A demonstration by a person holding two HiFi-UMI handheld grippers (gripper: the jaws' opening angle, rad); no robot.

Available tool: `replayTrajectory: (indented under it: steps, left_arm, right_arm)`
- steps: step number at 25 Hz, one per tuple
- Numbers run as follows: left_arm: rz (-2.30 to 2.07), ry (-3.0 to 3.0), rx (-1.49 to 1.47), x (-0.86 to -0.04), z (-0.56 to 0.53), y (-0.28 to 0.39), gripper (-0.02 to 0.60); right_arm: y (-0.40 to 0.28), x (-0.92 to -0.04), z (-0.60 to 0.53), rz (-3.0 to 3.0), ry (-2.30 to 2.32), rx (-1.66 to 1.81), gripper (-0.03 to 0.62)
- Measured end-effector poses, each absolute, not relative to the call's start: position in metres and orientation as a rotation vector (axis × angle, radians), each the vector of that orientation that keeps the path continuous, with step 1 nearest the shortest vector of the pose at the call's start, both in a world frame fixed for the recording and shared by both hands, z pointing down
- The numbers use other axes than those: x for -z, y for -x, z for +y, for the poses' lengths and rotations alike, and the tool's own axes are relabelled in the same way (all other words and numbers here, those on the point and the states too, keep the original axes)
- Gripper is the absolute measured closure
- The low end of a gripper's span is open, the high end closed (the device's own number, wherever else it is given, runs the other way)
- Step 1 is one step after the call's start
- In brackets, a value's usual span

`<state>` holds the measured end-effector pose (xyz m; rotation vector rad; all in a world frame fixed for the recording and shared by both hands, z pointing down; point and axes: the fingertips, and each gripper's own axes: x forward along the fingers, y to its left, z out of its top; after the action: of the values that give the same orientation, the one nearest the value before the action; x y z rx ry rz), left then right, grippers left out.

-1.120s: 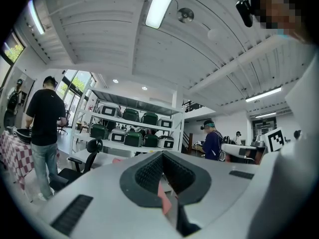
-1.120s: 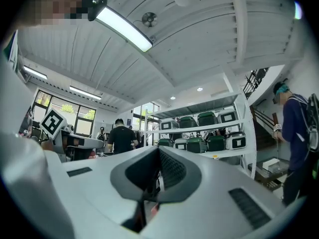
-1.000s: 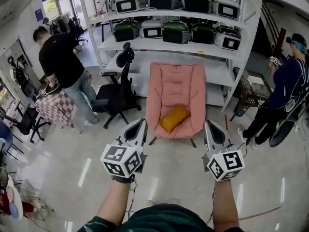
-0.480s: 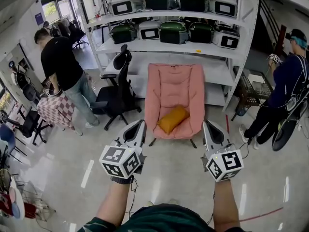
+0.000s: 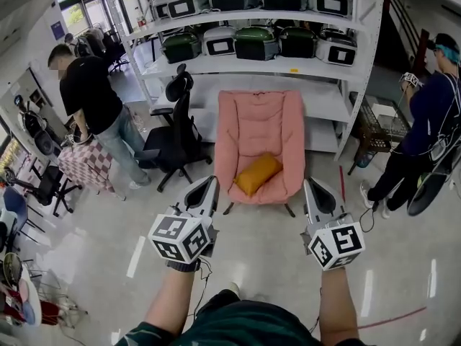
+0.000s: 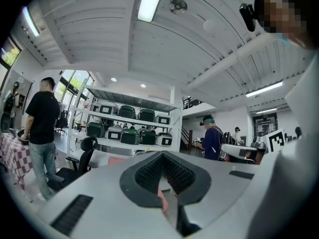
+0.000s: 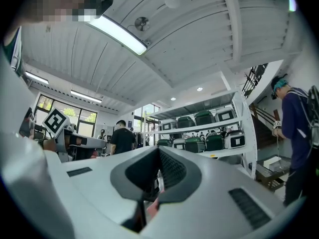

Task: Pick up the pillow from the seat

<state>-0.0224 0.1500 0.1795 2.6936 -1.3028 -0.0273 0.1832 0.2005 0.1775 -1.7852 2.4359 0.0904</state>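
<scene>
While both are pinched fully shut on nothing, the left tool (image 5: 209,184) and right tool (image 5: 311,186) hang side by side over the shiny floor (image 5: 259,247). Just past them, the orange pillow (image 5: 258,173) lies untouched on the pink chair (image 5: 261,121) seat.

Left gripper (image 5: 207,187): I hold it level, pointing forward, jaws together, nothing between them.
Right gripper (image 5: 312,190): beside the left, tipped slightly up, jaws together, empty.
Left forearm (image 5: 170,301): stretched forward.
Right forearm (image 5: 337,303): stretched forward, parallel.
</scene>
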Motion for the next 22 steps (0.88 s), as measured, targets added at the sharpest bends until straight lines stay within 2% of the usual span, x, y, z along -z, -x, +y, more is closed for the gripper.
replayTrajectory:
  steps: [10, 22]
  left_arm:
    - [-1.298, -2.681, 0.019, -0.196, 0.111, 0.022, 0.581]
    - [-1.268, -2.691, -0.006, -0.225, -0.006, 0.032, 0.581]
  right_arm:
    - [-0.179, -0.196, 0.163, 2.469, 1.797, -0.058, 0.591]
    - [-0.15, -0.225, 0.053, 2.54, 1.824, 0.009, 0.591]
